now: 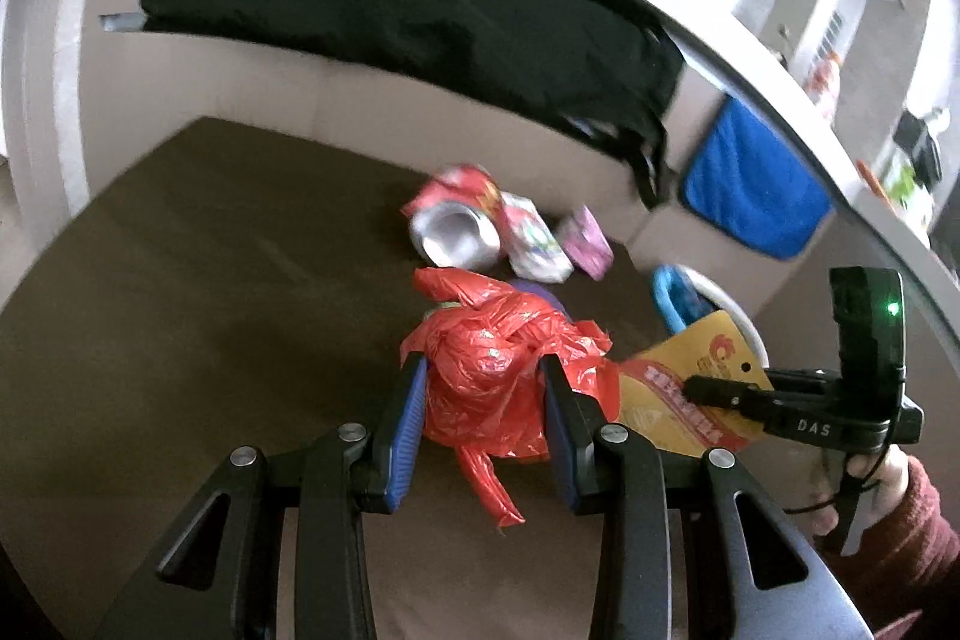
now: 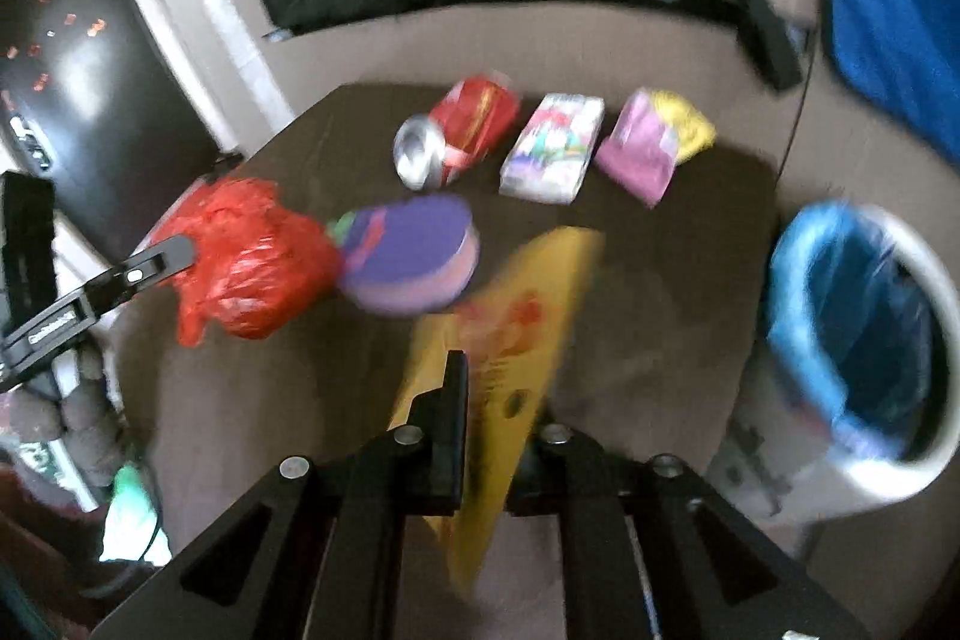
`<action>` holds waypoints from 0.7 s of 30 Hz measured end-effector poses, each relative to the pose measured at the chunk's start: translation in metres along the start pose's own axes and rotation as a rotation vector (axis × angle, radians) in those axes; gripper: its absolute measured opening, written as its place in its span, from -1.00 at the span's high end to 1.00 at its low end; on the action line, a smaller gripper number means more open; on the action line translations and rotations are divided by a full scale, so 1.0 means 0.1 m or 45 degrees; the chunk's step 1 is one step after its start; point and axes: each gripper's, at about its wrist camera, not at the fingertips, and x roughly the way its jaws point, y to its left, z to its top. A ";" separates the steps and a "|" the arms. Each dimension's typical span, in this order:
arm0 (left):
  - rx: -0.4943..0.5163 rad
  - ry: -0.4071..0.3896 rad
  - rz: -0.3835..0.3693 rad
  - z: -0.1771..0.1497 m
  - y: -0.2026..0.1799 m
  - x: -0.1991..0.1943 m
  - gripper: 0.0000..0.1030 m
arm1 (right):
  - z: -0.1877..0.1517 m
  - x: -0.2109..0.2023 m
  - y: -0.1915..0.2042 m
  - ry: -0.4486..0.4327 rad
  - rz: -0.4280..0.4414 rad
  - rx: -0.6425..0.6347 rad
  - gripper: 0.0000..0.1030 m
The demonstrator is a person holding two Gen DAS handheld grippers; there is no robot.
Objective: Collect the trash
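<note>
In the left wrist view, the left gripper (image 1: 483, 400) is squeezing a crumpled red plastic bag (image 1: 498, 376) between its blue pads above the dark table (image 1: 198, 292); the right gripper (image 1: 699, 388), marked "DAS", is pinching a yellow card packet (image 1: 678, 388) whose red print is unreadable. In the right wrist view, that packet (image 2: 510, 328) is sitting clamped between nearly closed fingers, near a blue-lined bin (image 2: 864, 334), with a crushed red can (image 2: 456, 136) lying on the table beyond.

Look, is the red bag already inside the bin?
No, the red bag sits squeezed between the left gripper fingers above the table, away from the bin.
</note>
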 end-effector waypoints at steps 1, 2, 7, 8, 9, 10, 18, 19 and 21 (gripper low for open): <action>0.010 0.020 0.003 -0.05 -0.06 0.02 0.27 | -0.07 0.00 -0.01 -0.007 0.019 0.012 0.61; 0.014 0.031 0.007 -0.08 -0.09 0.02 0.27 | -0.14 0.00 -0.01 -0.006 0.035 0.013 0.41; 0.072 0.055 0.044 -0.19 -0.27 -0.03 0.27 | -0.38 -0.15 0.07 -0.030 -0.051 -0.086 -0.11; 0.093 0.052 0.060 -0.21 -0.32 -0.06 0.27 | -0.41 -0.17 0.09 -0.035 -0.074 -0.103 -0.11; 0.105 0.052 0.067 -0.22 -0.35 -0.08 0.27 | -0.44 -0.19 0.09 -0.036 -0.090 -0.108 -0.11; 0.112 0.053 0.066 -0.24 -0.38 -0.10 0.27 | -0.47 -0.20 0.08 -0.032 -0.104 -0.110 -0.11; 0.166 0.042 0.086 -0.34 -0.53 -0.23 0.27 | -0.74 -0.45 -0.07 -0.061 -0.057 -0.071 -0.11; 0.169 0.042 0.090 -0.35 -0.54 -0.22 0.27 | -0.79 -0.52 -0.10 -0.083 -0.034 -0.071 -0.11; 0.186 0.039 0.102 -0.36 -0.56 -0.20 0.26 | -0.84 -0.59 -0.14 -0.114 -0.013 -0.065 -0.11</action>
